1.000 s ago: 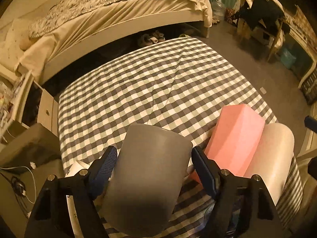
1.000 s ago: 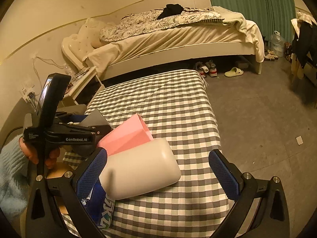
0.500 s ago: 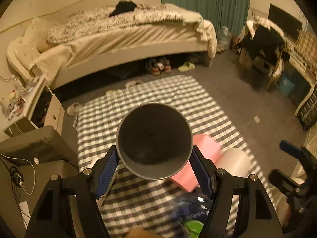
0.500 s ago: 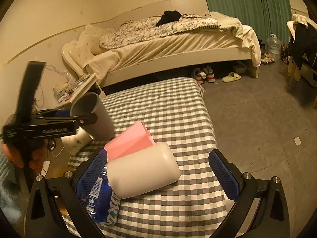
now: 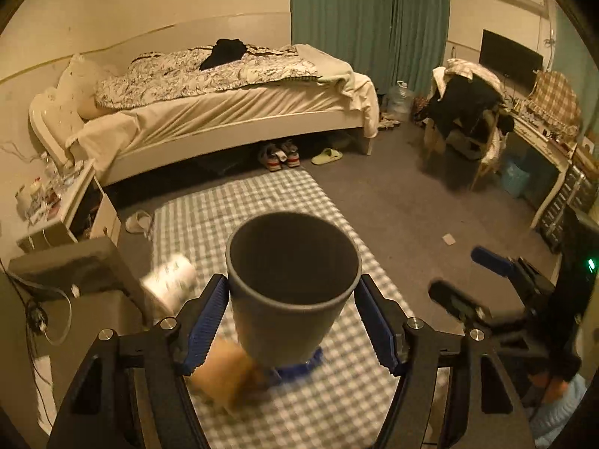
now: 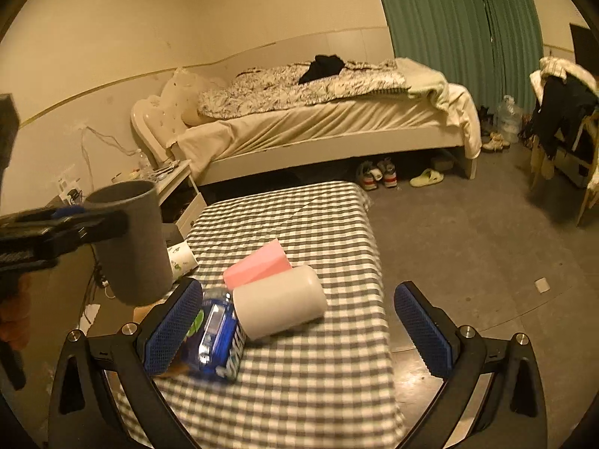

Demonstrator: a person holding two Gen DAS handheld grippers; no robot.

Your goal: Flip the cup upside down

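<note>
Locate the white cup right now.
In the right wrist view the white cup lies on its side on the checked table, touching the pink cup behind it, with the blue bottle beside it.

Grey cup [image 5: 292, 288] upright, held aloft

Cup [image 5: 292, 284] grey. Desk [image 6: 299, 374] cloth grey-white check. Pink cup [image 6: 258, 265], cream cup [image 6: 280, 307], blue bottle [image 6: 215, 336]. Tongs' pads [image 6: 423, 329] blue.

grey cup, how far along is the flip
Done: the grey cup is off the checked table, clamped in the left gripper.
In hand: it is mouth-up in the air.
Left: inverting it and setting it rim-down. The right gripper is open, holding nothing.
</note>
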